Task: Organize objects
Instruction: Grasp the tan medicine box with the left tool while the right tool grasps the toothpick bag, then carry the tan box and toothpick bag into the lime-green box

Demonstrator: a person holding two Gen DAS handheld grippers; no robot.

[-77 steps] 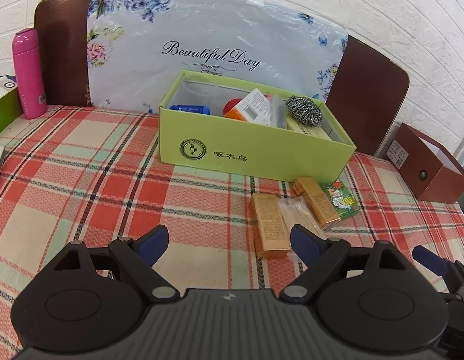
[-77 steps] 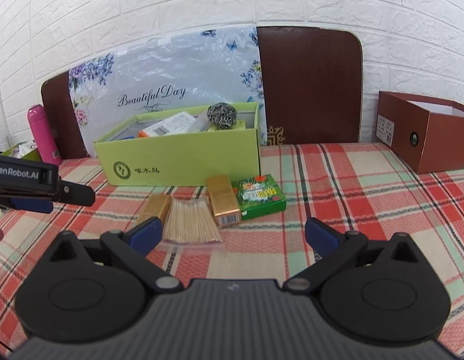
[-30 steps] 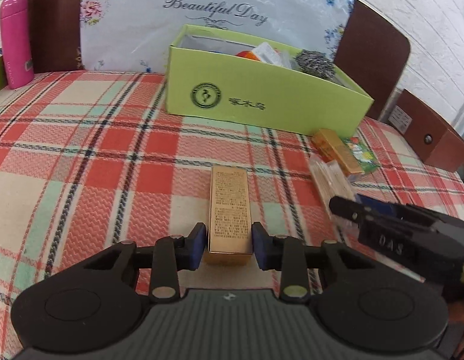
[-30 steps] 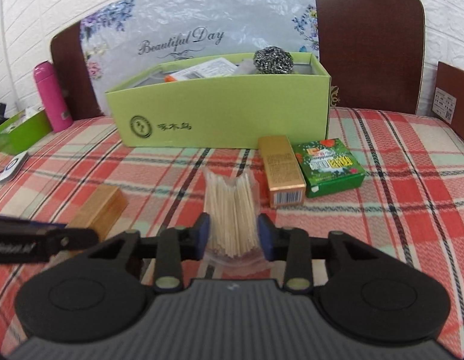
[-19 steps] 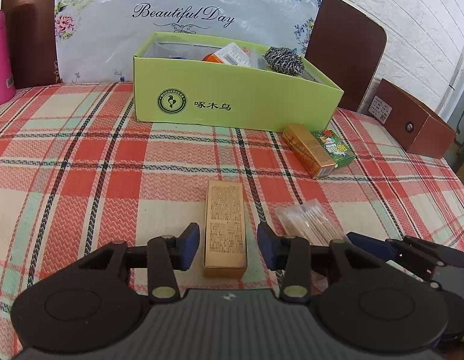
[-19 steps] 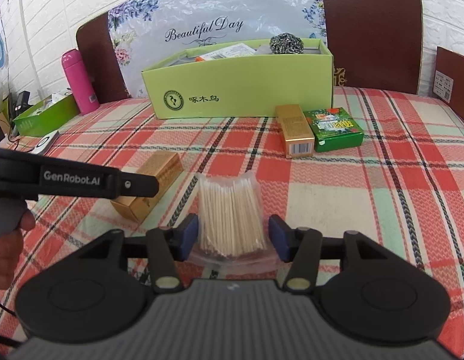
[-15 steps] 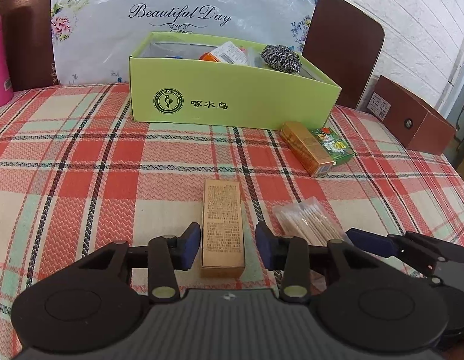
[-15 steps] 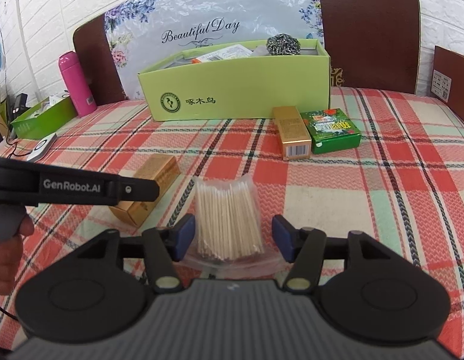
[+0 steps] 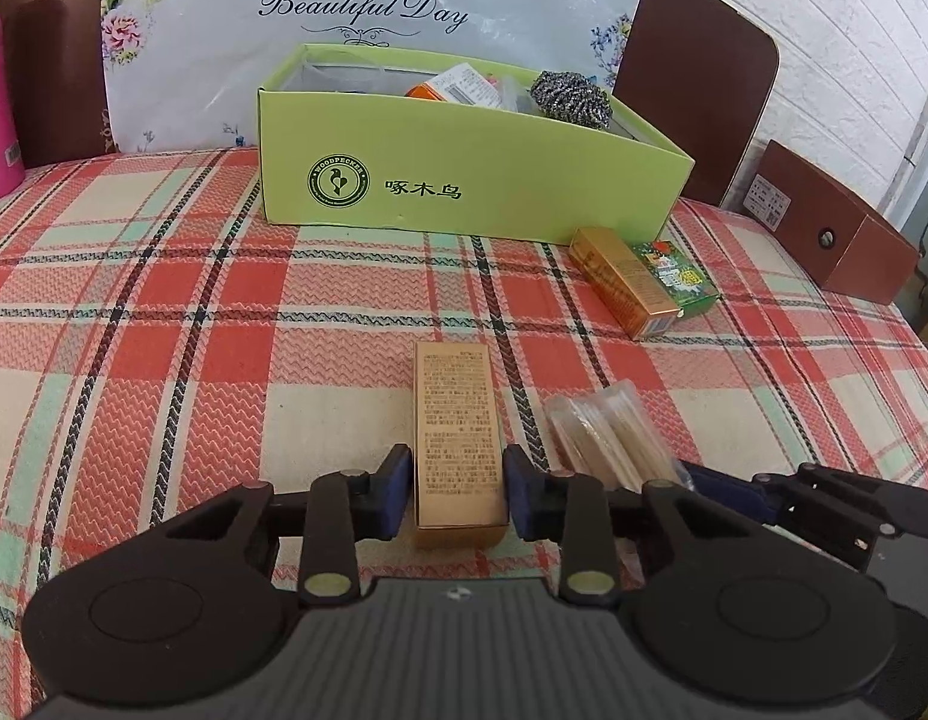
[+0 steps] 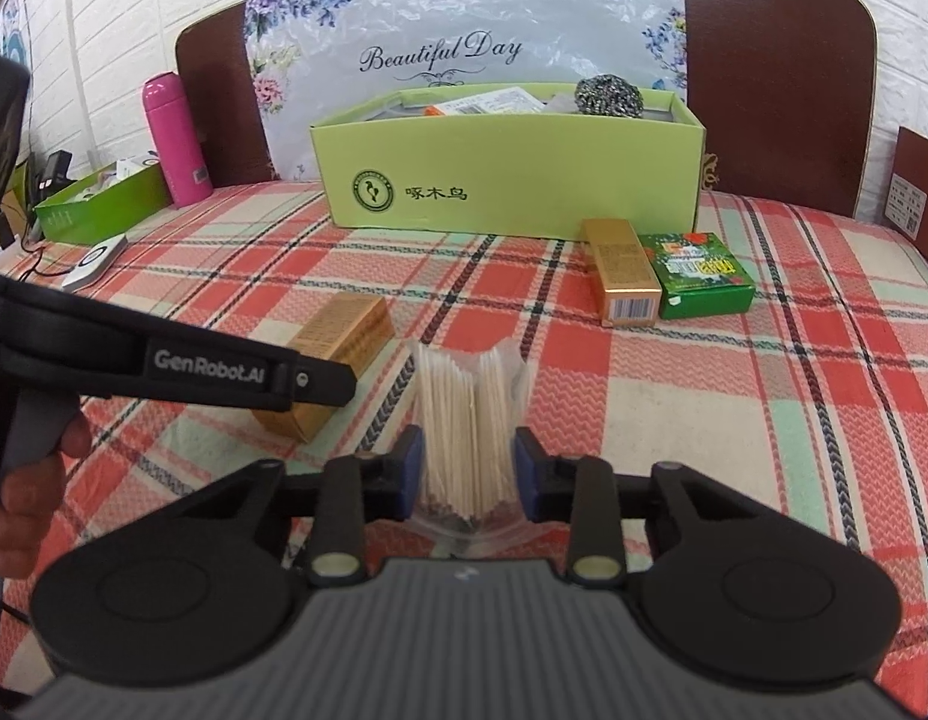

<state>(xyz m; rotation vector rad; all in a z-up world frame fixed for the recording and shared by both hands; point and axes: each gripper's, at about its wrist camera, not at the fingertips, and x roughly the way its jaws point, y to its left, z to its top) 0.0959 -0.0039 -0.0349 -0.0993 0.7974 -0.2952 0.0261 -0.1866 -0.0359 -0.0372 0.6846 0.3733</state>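
Both claws have just gone from standing loose around their targets to closing in on them. The left claw (image 9: pixel 458 495) now has its blue pads against the sides of the near gold carton (image 9: pixel 458 438), which lies flat on the plaid-covered counter (image 9: pixel 164 300) well in front of the green shoebox (image 9: pixel 464 180). The right claw (image 10: pixel 469 471) is closing on the clear bag of toothpicks (image 10: pixel 467 420), and the bag has bunched narrower between the pads than it was half a second ago. That bag sits just right of the gripped carton, also well short of the shoebox.

To my eye this means the pickup of 2 items at once is nearly secured, and the likely next step is lifting both toward the shoebox.

Counting what I can see: 2 gold cartons, the gripped one and a second gold carton (image 10: pixel 623 279) just in front of the shoebox's right end; 1 green packet (image 10: pixel 701 276) touching that second carton's right side; 1 toothpick bag; 1 steel wool scourer (image 10: pixel 608 97) already inside the shoebox, with some packets I can't count; 1 pink flask (image 10: pixel 176 138) off to the shoebox's left.
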